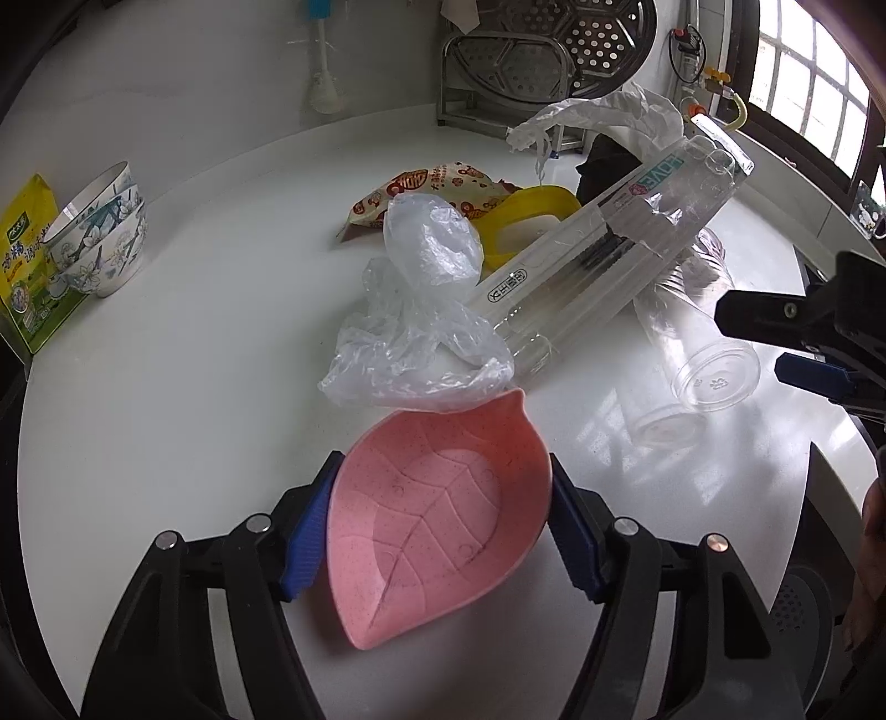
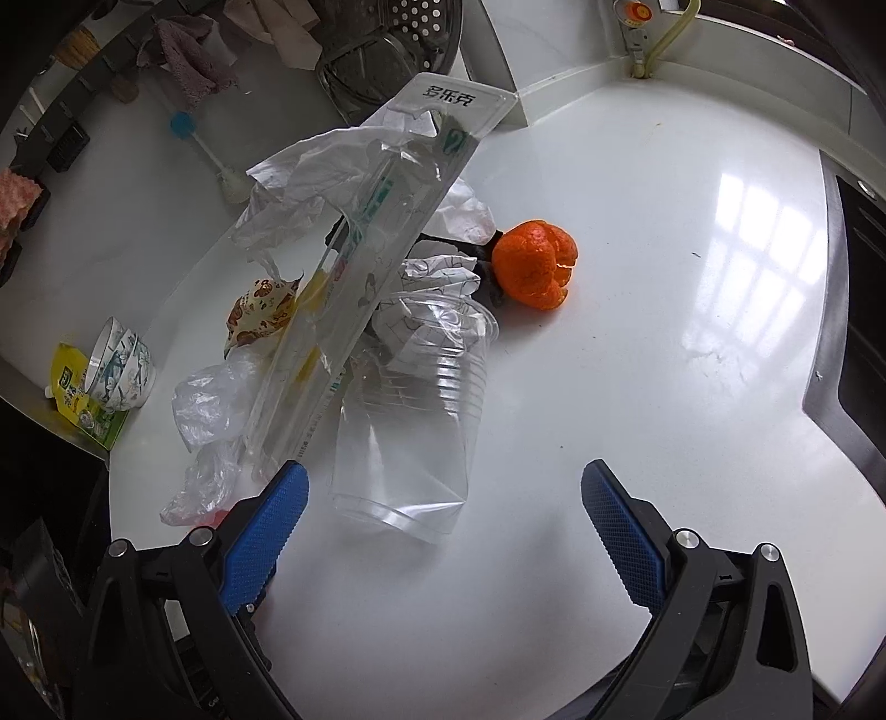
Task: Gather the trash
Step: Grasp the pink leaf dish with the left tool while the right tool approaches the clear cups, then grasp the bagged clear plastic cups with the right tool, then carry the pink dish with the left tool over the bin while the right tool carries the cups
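Observation:
My left gripper (image 1: 440,518) is shut on a pink leaf-shaped dish (image 1: 437,515), its blue pads on both rims. Beyond the dish lies a trash pile: a crumpled clear plastic bag (image 1: 421,321), a long clear blister package (image 1: 609,243), a printed snack wrapper (image 1: 437,191) and a clear plastic cup (image 1: 703,354) on its side. My right gripper (image 2: 443,531) is open and empty, its jaws wide, just in front of the cup's base (image 2: 410,421). The package (image 2: 360,288), the bag (image 2: 210,410) and an orange peel (image 2: 534,263) lie beyond it.
Stacked patterned bowls (image 1: 99,238) and a yellow-green packet (image 1: 27,266) stand at the left. A steel steamer rack (image 1: 542,50) stands at the back. A sink edge (image 2: 841,343) runs along the right of the white counter (image 2: 637,387). The right gripper shows at the left wrist view's right edge (image 1: 797,343).

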Demonstrator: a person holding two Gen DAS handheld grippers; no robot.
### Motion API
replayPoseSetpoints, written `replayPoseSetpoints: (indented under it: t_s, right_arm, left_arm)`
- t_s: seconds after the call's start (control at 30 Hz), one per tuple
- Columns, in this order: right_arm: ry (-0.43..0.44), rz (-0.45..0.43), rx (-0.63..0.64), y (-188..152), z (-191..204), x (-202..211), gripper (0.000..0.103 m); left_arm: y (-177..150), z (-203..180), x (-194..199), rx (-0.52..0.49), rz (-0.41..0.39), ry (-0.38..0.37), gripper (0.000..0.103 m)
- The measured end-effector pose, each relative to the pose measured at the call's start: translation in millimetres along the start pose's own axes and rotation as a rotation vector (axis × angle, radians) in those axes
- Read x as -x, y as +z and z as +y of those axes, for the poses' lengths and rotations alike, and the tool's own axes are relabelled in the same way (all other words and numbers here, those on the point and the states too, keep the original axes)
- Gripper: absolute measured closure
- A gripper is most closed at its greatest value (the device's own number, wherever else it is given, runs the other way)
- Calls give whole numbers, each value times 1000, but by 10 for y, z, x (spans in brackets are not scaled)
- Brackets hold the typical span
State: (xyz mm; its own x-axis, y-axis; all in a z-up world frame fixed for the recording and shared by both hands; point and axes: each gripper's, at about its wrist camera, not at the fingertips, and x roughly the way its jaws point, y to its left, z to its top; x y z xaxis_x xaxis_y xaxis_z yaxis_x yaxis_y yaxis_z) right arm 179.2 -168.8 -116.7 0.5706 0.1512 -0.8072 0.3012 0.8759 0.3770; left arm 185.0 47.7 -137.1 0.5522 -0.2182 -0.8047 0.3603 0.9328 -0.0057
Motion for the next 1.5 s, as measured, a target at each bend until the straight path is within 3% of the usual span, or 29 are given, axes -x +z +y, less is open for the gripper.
replayPoseSetpoints:
  t_s: [0.83,0.9,0.97,1.1,1.5]
  right_arm:
    - [-239,55,135,192,345,-601,10]
    - [-233,51,149,170,349,-598,22]
    - [-251,42,171,144,382,-590,47]
    - [-198,50,144,93,296,-512,49]
    - [-156,18,119,-120,122,-156,50]
  left_arm:
    - [4,4,-3,-10,-6,-5,35]
    - [7,6,-2,-11,-6,-5,36]
    - [-3,2,8,-10,-6,-4,36]
    - [-6,7,23,-7,-1,-3,36]
    - [-58,53,210,15,2,11,36]
